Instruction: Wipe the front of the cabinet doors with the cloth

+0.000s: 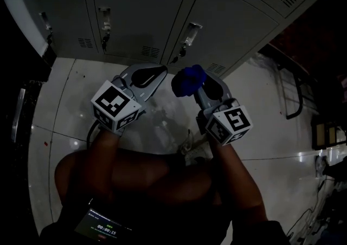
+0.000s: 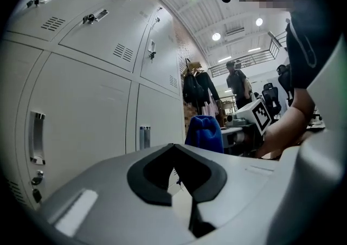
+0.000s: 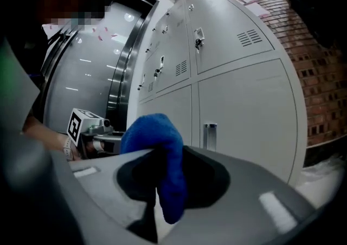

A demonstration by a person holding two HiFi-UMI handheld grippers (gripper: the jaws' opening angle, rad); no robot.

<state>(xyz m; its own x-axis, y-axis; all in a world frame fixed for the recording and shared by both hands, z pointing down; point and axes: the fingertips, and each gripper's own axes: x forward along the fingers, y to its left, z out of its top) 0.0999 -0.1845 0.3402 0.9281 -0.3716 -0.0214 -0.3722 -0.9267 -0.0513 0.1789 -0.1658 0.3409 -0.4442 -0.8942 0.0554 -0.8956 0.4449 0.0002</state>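
A bunched blue cloth (image 1: 188, 80) sticks up from my right gripper (image 1: 191, 84), whose jaws are shut on the blue cloth (image 3: 158, 154). The grey cabinet doors (image 1: 141, 11) stand just ahead, with handles and locks (image 1: 190, 35) along their lower part. In the right gripper view a door with a recessed handle (image 3: 210, 135) fills the space behind the cloth, a short way off. My left gripper (image 1: 157, 71) hangs beside the right one, shut and empty, short of the doors (image 2: 81, 114). From the left gripper view the cloth (image 2: 205, 133) shows off to the right.
The glossy pale floor (image 1: 70, 92) runs up to the cabinet base. A black metal frame (image 1: 293, 92) stands at the right. Coats on a rack (image 2: 198, 89) and a person (image 2: 237, 84) are far down the row. A brick wall (image 3: 320, 76) lies right of the cabinets.
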